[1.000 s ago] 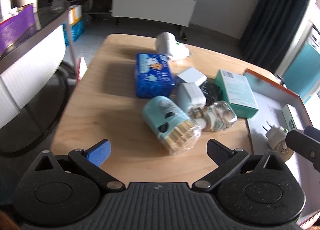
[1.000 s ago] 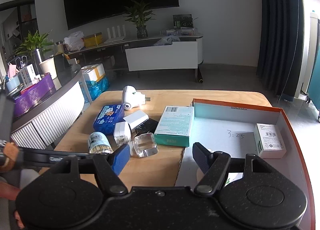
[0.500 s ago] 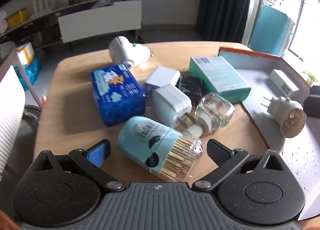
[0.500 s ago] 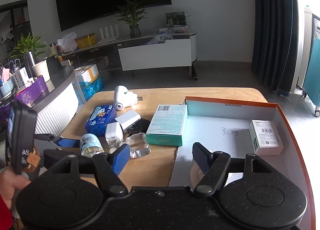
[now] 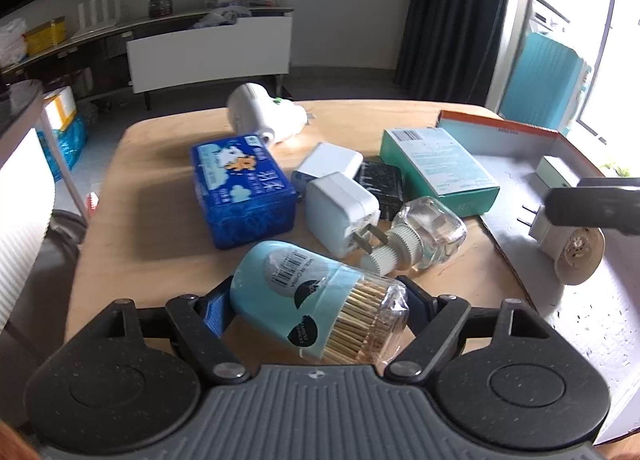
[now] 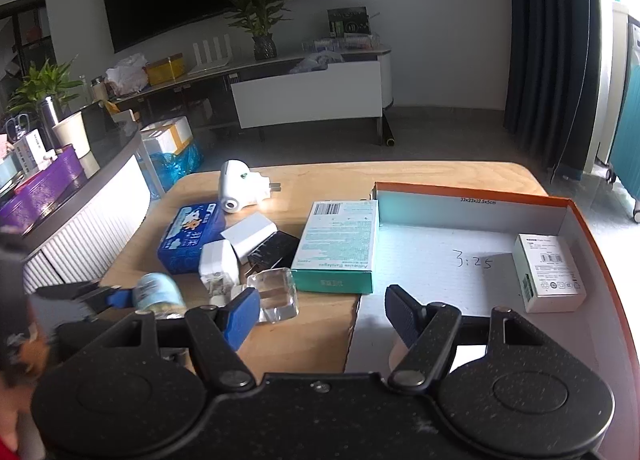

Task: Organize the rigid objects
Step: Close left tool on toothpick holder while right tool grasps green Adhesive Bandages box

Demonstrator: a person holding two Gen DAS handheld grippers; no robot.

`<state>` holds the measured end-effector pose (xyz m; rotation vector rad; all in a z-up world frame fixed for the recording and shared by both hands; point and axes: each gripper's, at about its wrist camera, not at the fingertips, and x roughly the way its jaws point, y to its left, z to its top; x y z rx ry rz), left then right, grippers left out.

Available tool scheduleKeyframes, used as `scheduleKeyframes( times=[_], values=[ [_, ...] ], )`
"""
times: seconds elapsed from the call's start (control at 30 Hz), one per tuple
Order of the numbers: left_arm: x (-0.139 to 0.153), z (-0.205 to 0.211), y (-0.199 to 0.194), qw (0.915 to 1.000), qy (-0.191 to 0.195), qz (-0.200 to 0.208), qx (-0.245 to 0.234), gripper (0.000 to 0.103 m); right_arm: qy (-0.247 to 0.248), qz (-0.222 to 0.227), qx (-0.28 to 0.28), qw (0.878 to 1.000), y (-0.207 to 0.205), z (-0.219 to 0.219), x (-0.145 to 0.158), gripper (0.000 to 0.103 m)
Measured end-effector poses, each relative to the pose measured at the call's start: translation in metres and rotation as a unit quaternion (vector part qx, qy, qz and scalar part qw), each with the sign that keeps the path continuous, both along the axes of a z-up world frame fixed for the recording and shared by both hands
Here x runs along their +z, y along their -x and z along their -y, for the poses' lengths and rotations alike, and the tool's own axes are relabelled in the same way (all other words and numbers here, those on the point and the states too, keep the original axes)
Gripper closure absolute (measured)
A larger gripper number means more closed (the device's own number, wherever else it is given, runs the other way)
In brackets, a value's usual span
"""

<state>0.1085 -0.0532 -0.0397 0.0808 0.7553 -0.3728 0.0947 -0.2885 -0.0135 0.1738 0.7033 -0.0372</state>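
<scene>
Left wrist view, left gripper (image 5: 316,300) jaws closing around toothpick jar (image 5: 316,306) lying on wooden table (image 5: 160,219), right gripper (image 6: 320,312) jaws apart, empty, over orange-rimmed box (image 6: 472,195) edge.

Both wrist views look down across the cluttered wooden table (image 5: 160,219), sharing its objects.

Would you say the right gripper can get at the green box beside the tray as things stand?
Probably yes. The right gripper is open and empty, and the green box lies flat just ahead of it against the tray wall, its top uncovered, with only the clear bottle beside it.
</scene>
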Motion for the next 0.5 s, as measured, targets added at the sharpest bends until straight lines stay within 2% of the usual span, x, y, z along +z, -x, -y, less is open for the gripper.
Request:
scheduleKeyframes(
  times=[0.3,0.5],
  values=[
    [0.016,-0.012,0.01,0.9988,0.033,0.007,0.035,0.02,-0.007,-0.04,-0.007,0.999,-0.066,0.006,-0.013,0.021],
    [0.018,-0.019,0.01,0.9977,0.047,0.008,0.047,0.02,0.015,-0.081,-0.019,0.996,-0.11,0.003,-0.033,0.019]
  ],
)
